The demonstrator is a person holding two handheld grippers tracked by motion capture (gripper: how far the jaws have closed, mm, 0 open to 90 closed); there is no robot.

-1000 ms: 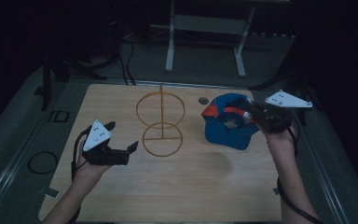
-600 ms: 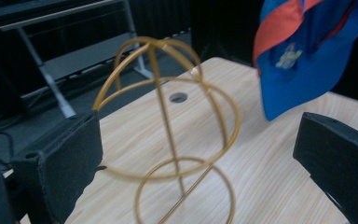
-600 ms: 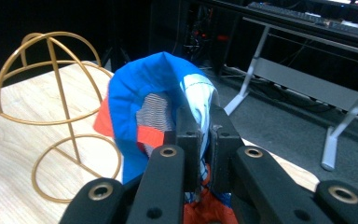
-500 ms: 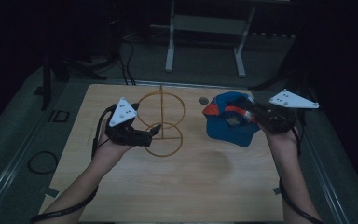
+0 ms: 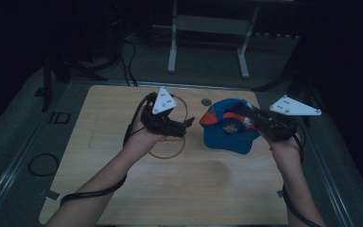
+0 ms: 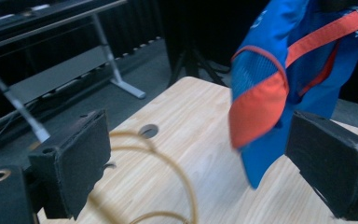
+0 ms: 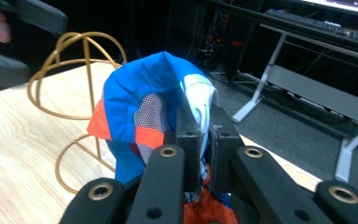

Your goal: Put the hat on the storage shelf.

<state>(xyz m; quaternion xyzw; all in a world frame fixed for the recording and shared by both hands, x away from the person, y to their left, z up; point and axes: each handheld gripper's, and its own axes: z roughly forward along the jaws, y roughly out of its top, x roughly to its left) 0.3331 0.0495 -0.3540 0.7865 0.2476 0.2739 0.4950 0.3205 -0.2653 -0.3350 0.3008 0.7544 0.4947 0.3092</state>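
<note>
Standing between wide-open left fingers (image 5: 189,124) and right-pinched cap (image 5: 227,130): gold wire stand (image 5: 170,142)

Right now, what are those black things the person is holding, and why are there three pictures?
They are hand-held grabbers, each with two black jaws that pinch like tongs. A person holds one in each hand at the light wooden table. One picture comes from a camera up high, looking down. The other two come from small cameras riding on the grabbers, so you look along their jaws.

The right gripper is pinched shut on the blue and orange cloth cap, lifting its edge; you see the fabric squeezed between its jaws. The left gripper has its jaws wide, though they have just been closing a little, and nothing is pressed between them. It points at the cap, above the gold wire stand made of hoops, which sits on the table.
</note>
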